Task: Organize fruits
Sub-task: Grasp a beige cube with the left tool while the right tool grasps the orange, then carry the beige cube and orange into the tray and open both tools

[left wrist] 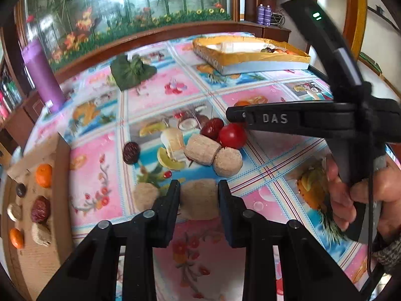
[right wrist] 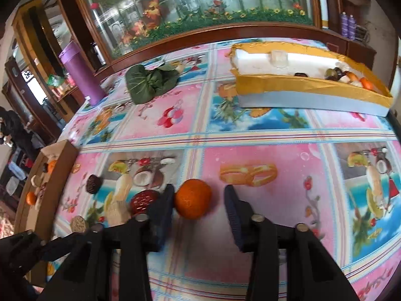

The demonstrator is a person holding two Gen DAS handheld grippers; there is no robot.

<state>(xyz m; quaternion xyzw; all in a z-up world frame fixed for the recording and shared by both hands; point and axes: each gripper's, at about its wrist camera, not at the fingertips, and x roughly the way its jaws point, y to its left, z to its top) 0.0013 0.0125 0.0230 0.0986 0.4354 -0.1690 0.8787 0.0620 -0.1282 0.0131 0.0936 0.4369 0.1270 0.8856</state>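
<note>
A pale, stubby cylinder piece (left wrist: 199, 202) is pinched by the left claw (left wrist: 199, 190), both pads against its sides; its long axis cannot be told, since the fingers hide its lower part. A mandarin (right wrist: 192, 198), round with no long axis, lies on the table (right wrist: 263, 130) between the fingers of the right claw (right wrist: 199, 198): the left pad touches it, while a gap shows at the right pad, so whether it is gripped cannot be told. Beyond the left claw two more pale cylinders (left wrist: 202, 149) are seen lying on their sides, with a tomato (left wrist: 233, 136), a red date (left wrist: 212, 128) and a dark walnut-like piece (left wrist: 131, 153) near them. A wooden tray (left wrist: 62, 175) at the table's left edge holds mandarins, dates and pale pieces. A gold-lined box (right wrist: 300, 85) with fruit at one end stands at the far right. The table is covered with a glossy cloth printed with pink and blue fruit squares. A leafy green bundle (right wrist: 150, 82) and a purple tube (right wrist: 80, 72) are set near the far edge, before a glass cabinet (right wrist: 188, 7) with flower prints. "DAS" is read on the right claw's body (left wrist: 274, 118), held in a hand (left wrist: 366, 195).
</note>
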